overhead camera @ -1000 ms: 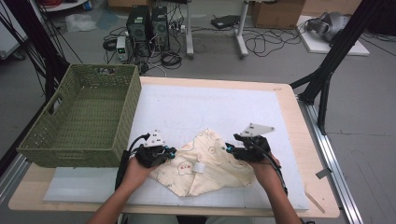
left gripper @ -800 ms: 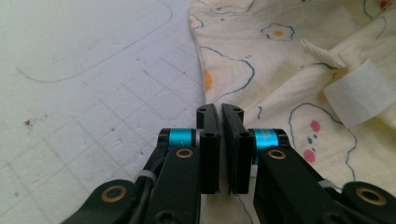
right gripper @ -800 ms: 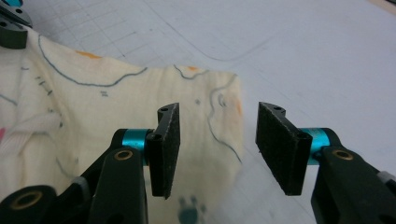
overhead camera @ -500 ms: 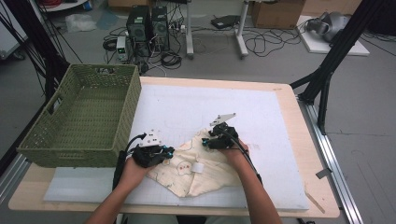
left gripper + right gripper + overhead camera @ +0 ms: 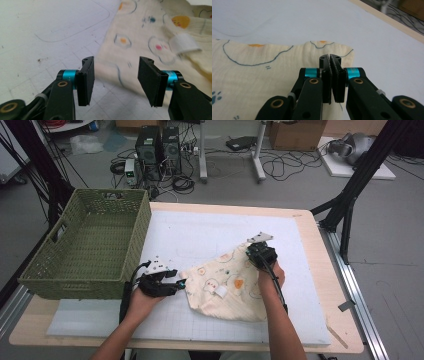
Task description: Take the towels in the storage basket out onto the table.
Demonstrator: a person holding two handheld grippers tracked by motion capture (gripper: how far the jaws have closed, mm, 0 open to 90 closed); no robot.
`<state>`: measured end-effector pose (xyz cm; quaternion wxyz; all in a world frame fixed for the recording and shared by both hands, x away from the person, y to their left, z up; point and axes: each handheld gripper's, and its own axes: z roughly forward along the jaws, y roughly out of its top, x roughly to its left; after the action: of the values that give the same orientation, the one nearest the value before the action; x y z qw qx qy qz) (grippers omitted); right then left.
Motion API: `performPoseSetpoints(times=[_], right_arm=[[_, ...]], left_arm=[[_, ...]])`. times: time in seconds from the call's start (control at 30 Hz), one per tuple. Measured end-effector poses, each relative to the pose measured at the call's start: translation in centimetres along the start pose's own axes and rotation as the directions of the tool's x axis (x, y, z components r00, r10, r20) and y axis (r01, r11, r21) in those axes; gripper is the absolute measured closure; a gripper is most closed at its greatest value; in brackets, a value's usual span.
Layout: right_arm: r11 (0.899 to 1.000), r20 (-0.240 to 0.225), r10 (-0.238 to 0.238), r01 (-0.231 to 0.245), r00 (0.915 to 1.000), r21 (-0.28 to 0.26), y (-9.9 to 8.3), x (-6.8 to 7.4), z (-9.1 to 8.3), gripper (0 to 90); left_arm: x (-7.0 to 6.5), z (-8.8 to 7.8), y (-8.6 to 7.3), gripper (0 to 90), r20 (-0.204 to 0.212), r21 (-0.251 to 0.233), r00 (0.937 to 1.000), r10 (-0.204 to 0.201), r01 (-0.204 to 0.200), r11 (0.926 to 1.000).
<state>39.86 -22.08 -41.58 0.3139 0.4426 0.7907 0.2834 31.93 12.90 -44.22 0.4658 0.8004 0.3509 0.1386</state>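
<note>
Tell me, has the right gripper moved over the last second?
Yes. The right gripper, jaws just closed, has shifted left and slightly away from the person, farther from the table's right edge, dragging the cloth corner with it.

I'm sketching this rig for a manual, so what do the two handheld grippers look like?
Both are black. The left gripper has flat black pads on teal collars with brass rivets; the right gripper matches. Each carries a grey three-cornered plate and trails a black cable. The forearms are bare.

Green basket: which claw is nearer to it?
Left. The left claw sits just off the green basket's near right corner, open at the printed cloth's left edge; the right claw is over the cloth's far corner.
</note>
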Motion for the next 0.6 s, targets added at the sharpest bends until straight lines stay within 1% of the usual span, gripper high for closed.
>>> performPoseSetpoints(times=[0.03,0.07,0.1,0.17,0.2,0.23,0.3,0.33,0.37,0.4,0.43,0.47,0.5,0.53,0.57,0.6], right_arm=[[1.0,0.004,0.016,-0.016,0.9999,0.019,-0.3,-0.3,0.0,87.7],[0.999,0.001,0.023,-0.023,0.9997,0.026,-0.6,-0.5,-0.1,86.5],[0.999,-0.01,0.031,-0.031,0.9995,0.018,-0.9,-0.7,-0.3,83.2],[0.999,-0.046,0.038,-0.039,0.9982,-0.028,-1.5,-1.0,-0.9,75.0],[0.998,-0.073,0.048,-0.051,0.9962,-0.036,-1.9,-1.4,-1.4,73.2],[0.997,-0.086,0.056,-0.059,0.9948,-0.041,-2.1,-1.5,-1.7,72.3],[0.996,-0.086,0.045,-0.051,0.9953,-0.068,-2.7,-2.2,-2.7,68.1],[0.995,-0.093,0.057,-0.065,0.994,-0.081,-3.0,-2.5,-3.3,66.6],[0.993,-0.103,0.066,-0.076,0.9925,-0.092,-3.3,-2.9,-3.8,66.4],[0.992,-0.1,0.071,-0.08,0.9924,-0.095,-3.6,-3.3,-4.4,65.6],[0.992,-0.105,0.07,-0.08,0.992,-0.096,-3.8,-3.6,-4.8,65.2],[0.992,-0.117,0.072,-0.084,0.9905,-0.098,-4.1,-4.0,-5.1,64.8],[0.992,-0.118,0.075,-0.087,0.9901,-0.095,-4.4,-4.1,-5.5,64.8],[0.992,-0.115,0.067,-0.079,0.9911,-0.1,-4.8,-4.3,-5.9,64.9],[0.991,-0.119,0.069,-0.082,0.9906,-0.107,-5.2,-4.5,-6.2,65.0],[0.99,-0.119,0.078,-0.09,0.9899,-0.107,-5.6,-4.6,-6.4,64.9]], left_arm=[[0.0,0.0,0.0,46.1,-0.002,0.001,1.0,-0.002,0.002,1.0],[0.0,0.0,0.0,45.7,-0.001,-0.005,1.0,-0.007,0.007,1.0],[0.1,-0.1,0.0,45.3,0.004,-0.008,0.9999,-0.016,0.016,0.9998],[0.3,0.0,0.0,45.8,0.013,-0.021,0.9991,-0.041,0.042,0.9989],[0.3,0.1,0.0,45.8,0.014,-0.028,0.9986,-0.051,0.052,0.9983],[0.3,0.2,0.1,45.8,0.011,-0.035,0.9982,-0.059,0.059,0.9976],[0.3,0.5,0.4,45.8,0.01,-0.032,0.9979,-0.064,0.065,0.9974],[0.2,0.8,0.5,45.8,0.008,-0.029,0.9979,-0.064,0.064,0.9975],[0.2,1.2,0.8,45.7,0.005,-0.018,0.9984,-0.056,0.056,0.9982],[0.1,1.5,1.0,45.4,0.004,-0.011,0.9985,-0.055,0.055,0.9984],[0.1,1.9,1.3,45.3,-0.001,0.001,0.9981,-0.061,0.061,0.9981],[0.1,2.3,1.5,45.0,-0.008,0.018,0.9978,-0.065,0.065,0.9977],[0.0,2.7,1.8,44.8,-0.017,0.037,0.9979,-0.062,0.063,0.9973],[0.0,3.2,2.0,44.3,-0.031,0.064,0.9983,-0.049,0.051,0.9966],[-0.1,3.6,2.2,43.0,-0.04,0.081,0.9985,-0.037,0.04,0.9959],[-0.2,4.1,2.4,43.0,-0.04,0.094,0.9988,-0.027,0.031,0.9951]])
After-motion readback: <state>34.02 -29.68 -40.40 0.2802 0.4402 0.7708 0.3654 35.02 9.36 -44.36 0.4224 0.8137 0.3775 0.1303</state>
